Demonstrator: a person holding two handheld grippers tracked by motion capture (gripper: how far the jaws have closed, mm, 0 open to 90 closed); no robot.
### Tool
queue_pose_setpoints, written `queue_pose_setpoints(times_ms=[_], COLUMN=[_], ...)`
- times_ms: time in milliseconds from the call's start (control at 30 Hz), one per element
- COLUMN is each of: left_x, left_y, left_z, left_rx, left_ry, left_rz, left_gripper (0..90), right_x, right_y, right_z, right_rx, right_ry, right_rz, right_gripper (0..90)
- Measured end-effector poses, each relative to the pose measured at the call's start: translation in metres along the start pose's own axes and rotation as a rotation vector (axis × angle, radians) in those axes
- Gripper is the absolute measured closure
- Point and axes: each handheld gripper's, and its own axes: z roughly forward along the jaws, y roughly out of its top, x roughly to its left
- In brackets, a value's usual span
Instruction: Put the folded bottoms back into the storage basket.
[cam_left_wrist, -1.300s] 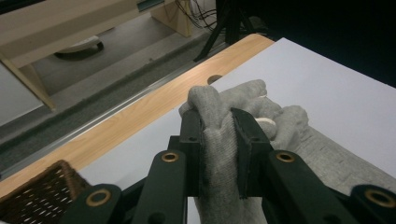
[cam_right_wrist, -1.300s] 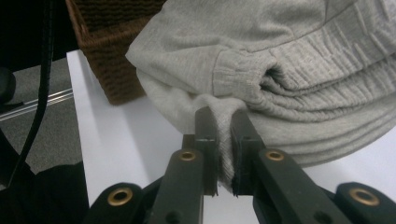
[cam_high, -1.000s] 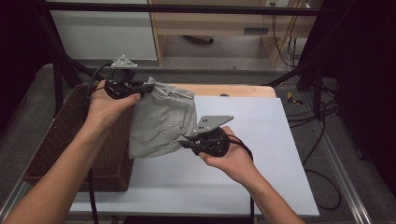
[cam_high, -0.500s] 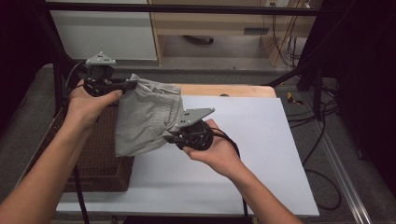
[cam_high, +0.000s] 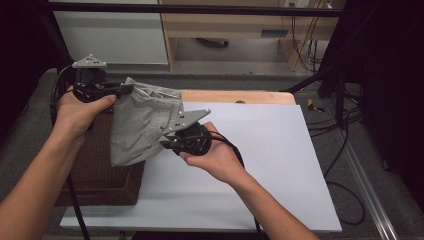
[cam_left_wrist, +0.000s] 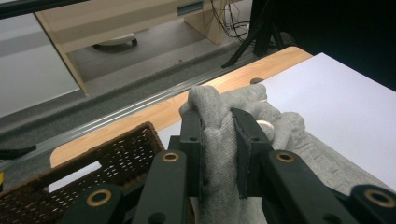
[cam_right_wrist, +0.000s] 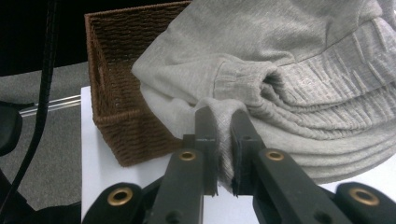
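A folded grey garment (cam_high: 142, 122) hangs in the air between my two grippers, over the left side of the white table top (cam_high: 260, 150). My left gripper (cam_high: 125, 90) is shut on its upper left corner, and its jaws pinch a bunched fold of grey cloth (cam_left_wrist: 217, 135). My right gripper (cam_high: 167, 142) is shut on the garment's right edge, with a fold of the cloth (cam_right_wrist: 223, 126) squeezed between its jaws. A brown wicker basket (cam_high: 95, 170) stands below and left of the garment (cam_right_wrist: 299, 74), and the cloth's lower part hangs over the basket's right rim.
The wicker basket (cam_right_wrist: 121, 93) sits at the table's left edge, partly off the white top. A wooden strip (cam_high: 240, 96) runs along the table's far edge. Cables (cam_high: 345, 115) and a dark stand lie on the floor at the right.
Both hands have carried the garment to the left, from over the table's middle toward the basket. The grip of both grippers on the cloth is unchanged.
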Motion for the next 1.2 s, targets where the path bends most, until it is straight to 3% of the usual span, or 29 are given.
queue_pose_setpoints(times_ms=[900, 1200], left_x=[0.038, 0.044], left_y=[-0.015, -0.019], left_z=[-0.008, -0.007], left_rx=[-0.003, 0.011], left_ry=[0.043, 0.055], left_rz=[-0.026, -0.019], left_gripper=[76.0, 76.0], right_x=[-0.006, -0.008], right_y=[0.017, 0.018], right_z=[0.045, 0.061], right_rx=[-0.036, -0.047], right_ry=[0.023, 0.039], right_rz=[0.019, 0.025], right_gripper=[84.5, 84.5])
